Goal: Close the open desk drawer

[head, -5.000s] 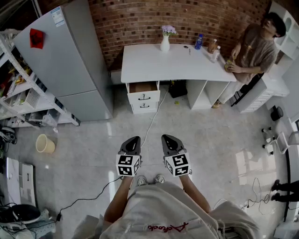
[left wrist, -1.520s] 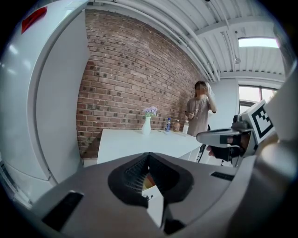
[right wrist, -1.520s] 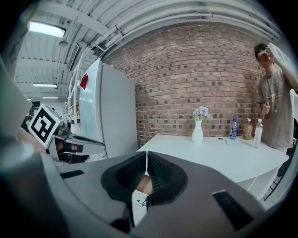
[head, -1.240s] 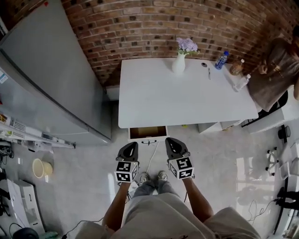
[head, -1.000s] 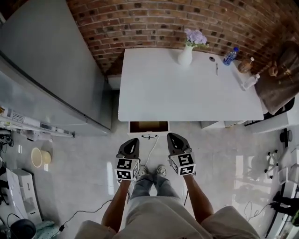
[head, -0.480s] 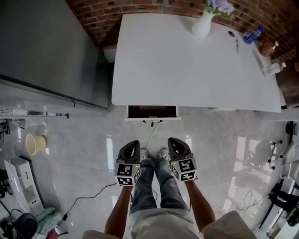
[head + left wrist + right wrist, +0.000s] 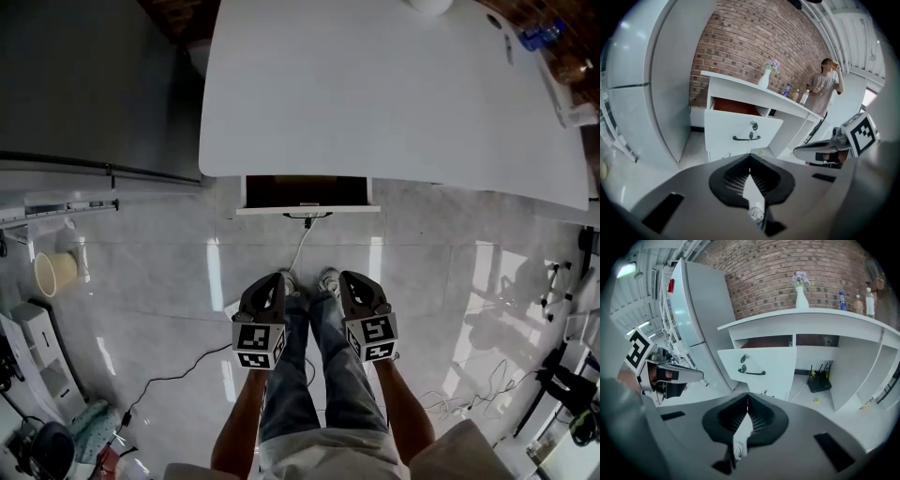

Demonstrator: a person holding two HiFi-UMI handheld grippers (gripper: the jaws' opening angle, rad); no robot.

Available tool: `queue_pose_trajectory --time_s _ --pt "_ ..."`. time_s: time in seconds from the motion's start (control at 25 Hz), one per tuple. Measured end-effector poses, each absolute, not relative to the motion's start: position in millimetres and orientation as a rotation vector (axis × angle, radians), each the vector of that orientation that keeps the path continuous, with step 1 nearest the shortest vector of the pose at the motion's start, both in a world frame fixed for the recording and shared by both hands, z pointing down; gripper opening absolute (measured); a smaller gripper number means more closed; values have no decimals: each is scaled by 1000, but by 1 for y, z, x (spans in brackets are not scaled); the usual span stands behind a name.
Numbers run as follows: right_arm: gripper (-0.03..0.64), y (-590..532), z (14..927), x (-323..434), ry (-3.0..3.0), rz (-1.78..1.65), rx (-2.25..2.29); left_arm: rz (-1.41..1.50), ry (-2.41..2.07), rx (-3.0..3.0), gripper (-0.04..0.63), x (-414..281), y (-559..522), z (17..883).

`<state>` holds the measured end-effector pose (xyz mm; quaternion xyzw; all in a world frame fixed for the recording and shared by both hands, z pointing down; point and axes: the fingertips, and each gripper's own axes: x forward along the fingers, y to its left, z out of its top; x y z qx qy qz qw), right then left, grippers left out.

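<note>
**Jaw state.** My left gripper (image 7: 268,284) has its jaws together with nothing between them. This is confirmed in the left gripper view, where the two pads meet along one line. My right gripper (image 7: 354,281) is in the same condition: jaws together, empty.

**Location of the work item.** The open drawer (image 7: 307,192) is the top drawer under the left part of the white desk (image 7: 375,94). It stands pulled out from the desk edge, and its brown interior is exposed from above. Its white front panel (image 7: 740,133) faces me and carries a dark handle (image 7: 752,372).

**Governing relation.** The drawer lies ahead of both grippers and well apart from them, with bare floor in between. No contact exists. In the head view, the front panel's long axis runs left to right, square across the line along which my jaws point. The panel's middle falls roughly between the two grippers. I cannot tell that either hand is nearer, so I judge them about equal.

**Implication for the next move.** I judge that closed jaws suit a push. The closing stroke should run straight away from me, at a right angle to the panel. Contact near the panel's middle, or one gripper to each side of the handle, should keep the drawer from skewing.
</note>
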<state>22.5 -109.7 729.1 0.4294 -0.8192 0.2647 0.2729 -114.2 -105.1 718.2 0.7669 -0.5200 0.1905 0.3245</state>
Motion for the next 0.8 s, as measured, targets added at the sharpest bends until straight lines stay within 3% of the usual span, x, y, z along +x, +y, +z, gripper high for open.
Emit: queue_pose_trajectory --time_s 0.16,0.32,0.44,0.72,0.76,0.8 --pt "18 -118 735 22 -2237 915 1235 383 -1332 1961 13 -114 -108 732" --pt "18 -133 730 23 -2315 1392 1325 -50 -1227 1768 12 -115 -117 736" --pt "18 -143 733 27 -2306 1723 1396 -220 -1215 1638 12 -122 -125 742" --pt "21 -144 761 22 -2265 1759 1388 -258 -1216 1516 16 -122 -127 771" --pt "73 -143 764 20 -2265 1765 1373 -261 -1204 1517 27 -120 -127 773" --pt "169 -142 766 18 -2267 1775 1356 -270 -1184 1516 68 -117 -127 775"
